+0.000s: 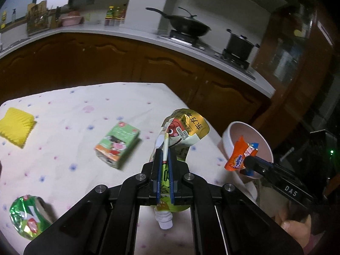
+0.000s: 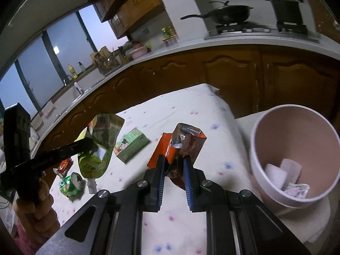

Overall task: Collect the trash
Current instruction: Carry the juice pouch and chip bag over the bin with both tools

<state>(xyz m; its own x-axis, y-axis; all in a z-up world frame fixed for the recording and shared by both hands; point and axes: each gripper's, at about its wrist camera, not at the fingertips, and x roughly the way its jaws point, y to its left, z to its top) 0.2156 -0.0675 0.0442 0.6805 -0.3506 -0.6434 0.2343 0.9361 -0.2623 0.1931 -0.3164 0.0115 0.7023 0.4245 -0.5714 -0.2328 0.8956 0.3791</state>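
In the left wrist view, the left hand-held gripper [image 1: 163, 155] is clamped on a flattened green-and-gold drink pouch with a white spout [image 1: 182, 131], held above the counter covered in a white cloth with small pink and blue flowers [image 1: 85, 110]; the spout hangs below the jaws. On the cloth lie a green juice carton [image 1: 118, 143], a yellow ridged sponge [image 1: 16, 127] at the far left edge, and a crushed green can [image 1: 26, 216] near the bottom left. At the right, the right hand-held gripper [image 1: 247, 161] grips an orange snack wrapper [image 1: 241, 155] in front of a round pink-lined waste bin [image 1: 248, 142] just off the counter's edge. In the right wrist view, the right hand-held gripper [image 2: 174, 159] is closed on the orange snack wrapper [image 2: 180, 142], whose torn top shows silver foil. The round pink-lined waste bin [image 2: 293, 155] stands at the right, beside the counter [image 2: 191, 106], with crumpled white and pale scraps [image 2: 284, 176] at its bottom. At the left, a person's hand [image 2: 36, 208] holds the left hand-held gripper [image 2: 90, 145], which grips the drink pouch [image 2: 99, 146] above the crushed green can [image 2: 71, 183]; the green juice carton [image 2: 131, 144] lies between the two grippers
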